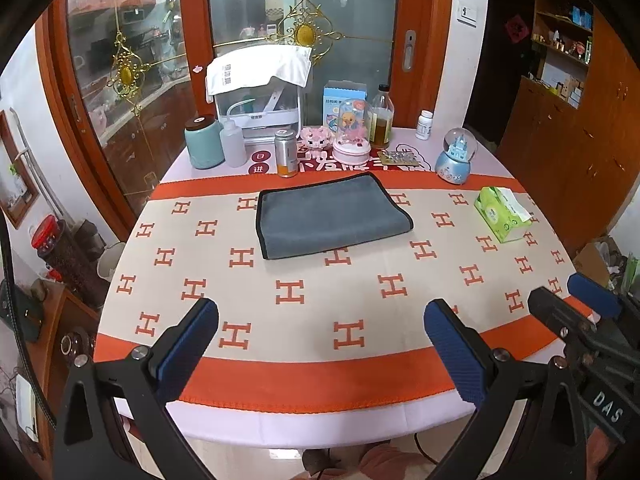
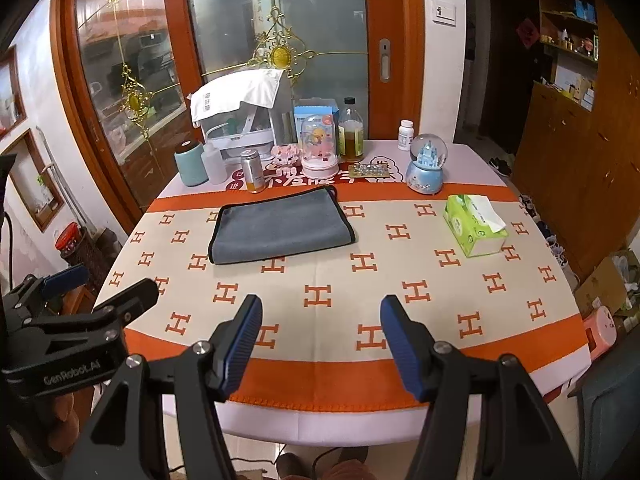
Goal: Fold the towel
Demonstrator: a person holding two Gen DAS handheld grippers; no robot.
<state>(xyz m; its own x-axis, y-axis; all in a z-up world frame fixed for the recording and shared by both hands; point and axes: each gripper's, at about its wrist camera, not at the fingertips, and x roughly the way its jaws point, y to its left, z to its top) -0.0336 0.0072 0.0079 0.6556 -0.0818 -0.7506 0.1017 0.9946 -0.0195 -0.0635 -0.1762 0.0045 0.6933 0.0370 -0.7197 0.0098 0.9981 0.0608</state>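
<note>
A: What is shown on the table?

B: A grey towel (image 1: 334, 216) with dark edging is laid flat on an orange and cream tablecloth (image 1: 320, 304), and appears already doubled over once. The towel is taken as the landmark. Behind it, a row of things is lined up: a small metal can (image 1: 286, 153) just behind its back edge, a pink music box (image 1: 352, 136), a glass bottle (image 1: 382, 118) and a blue snow globe (image 1: 454, 158). A green tissue pack (image 1: 503, 214) is set to the right of the towel, apart from it.

A: And the grippers?

B: The left gripper (image 1: 320, 332) and the right gripper (image 2: 320, 330) are held well in front of the towel, above the near part of the cloth. On both, the fingers are spread wide and nothing is pinched.

A: What could go wrong?

B: The towel's far edge is crowded by the can and music box, so these could be knocked over if that edge is reached for. The tablecloth could be pinched along with the towel and dragged, so that the bottle is upset. A single layer might be caught instead of both, and the fold would be left uneven.
</note>
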